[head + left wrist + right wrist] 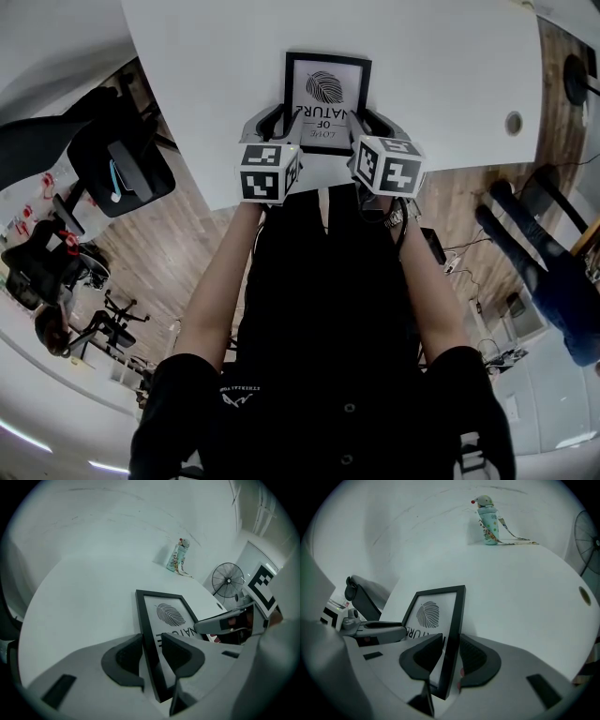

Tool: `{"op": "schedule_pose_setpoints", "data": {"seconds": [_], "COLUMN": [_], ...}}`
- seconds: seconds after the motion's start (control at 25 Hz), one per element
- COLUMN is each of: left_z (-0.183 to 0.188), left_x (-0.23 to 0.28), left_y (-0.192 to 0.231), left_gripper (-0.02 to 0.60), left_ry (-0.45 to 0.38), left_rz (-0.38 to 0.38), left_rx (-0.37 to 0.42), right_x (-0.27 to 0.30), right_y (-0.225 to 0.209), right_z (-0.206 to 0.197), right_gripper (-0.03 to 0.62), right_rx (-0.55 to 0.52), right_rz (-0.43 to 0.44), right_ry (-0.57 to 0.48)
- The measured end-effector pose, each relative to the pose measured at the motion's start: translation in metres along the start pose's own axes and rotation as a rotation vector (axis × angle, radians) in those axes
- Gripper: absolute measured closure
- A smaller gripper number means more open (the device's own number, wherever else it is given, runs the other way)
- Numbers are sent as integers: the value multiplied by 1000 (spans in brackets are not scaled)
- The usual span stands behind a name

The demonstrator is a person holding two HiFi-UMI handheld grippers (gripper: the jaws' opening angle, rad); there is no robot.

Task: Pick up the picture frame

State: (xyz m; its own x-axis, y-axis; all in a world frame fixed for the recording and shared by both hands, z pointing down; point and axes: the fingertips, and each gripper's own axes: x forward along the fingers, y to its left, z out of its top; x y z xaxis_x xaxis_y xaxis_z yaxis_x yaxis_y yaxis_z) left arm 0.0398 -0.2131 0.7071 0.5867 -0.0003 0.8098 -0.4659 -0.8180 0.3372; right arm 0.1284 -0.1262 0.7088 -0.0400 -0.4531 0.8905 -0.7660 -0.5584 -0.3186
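At the near edge of a white desk (187,75), I bracket a black picture frame (326,89) with a gripper in each hand. The frame sits mid-desk, close to the near edge. Its leaf print and the words "LOVE OF NATURE" read upside down from where I stand.

My left gripper (278,127) straddles the frame's left rail near its near corner. The jaws stand wide. The outer pad is right against the rail, and a sliver of the print shows between the rail and the inner pad, so there is no grip here.

My right gripper (368,124) has the frame's right rail between its jaws. They have drawn in to a middling gap, with both pads set against the black moulding, one on each side. The two marker cubes hang side by side just near of the frame.

Whether the frame's near end is off the desk, I cannot tell.

At the far side of the desk stands a patterned bottle (489,522), well apart from the frame. A cable hole (513,123) lies to the right. A fan (228,581) stands beyond the desk, and an office chair (117,169) sits off its left edge.
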Motion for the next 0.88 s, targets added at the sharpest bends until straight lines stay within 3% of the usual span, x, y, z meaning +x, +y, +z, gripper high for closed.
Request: {"op": "schedule_pose_setpoints", "data": {"seconds": [0.28,0.88], "left_z": [-1,4], "left_x": [0,-13], "left_y": [6,2], "left_gripper": [499,505], "left_ry": [10,-15], "left_rz": [-3,41], "left_rx": [-79,-39], "right_x": [0,-9], "right_y": [-3,2], "right_z": [-1,3], "right_gripper": [508,522], "right_rx": [33,4], "right_rz": [-9,0], "right_ry": [3,-27]}}
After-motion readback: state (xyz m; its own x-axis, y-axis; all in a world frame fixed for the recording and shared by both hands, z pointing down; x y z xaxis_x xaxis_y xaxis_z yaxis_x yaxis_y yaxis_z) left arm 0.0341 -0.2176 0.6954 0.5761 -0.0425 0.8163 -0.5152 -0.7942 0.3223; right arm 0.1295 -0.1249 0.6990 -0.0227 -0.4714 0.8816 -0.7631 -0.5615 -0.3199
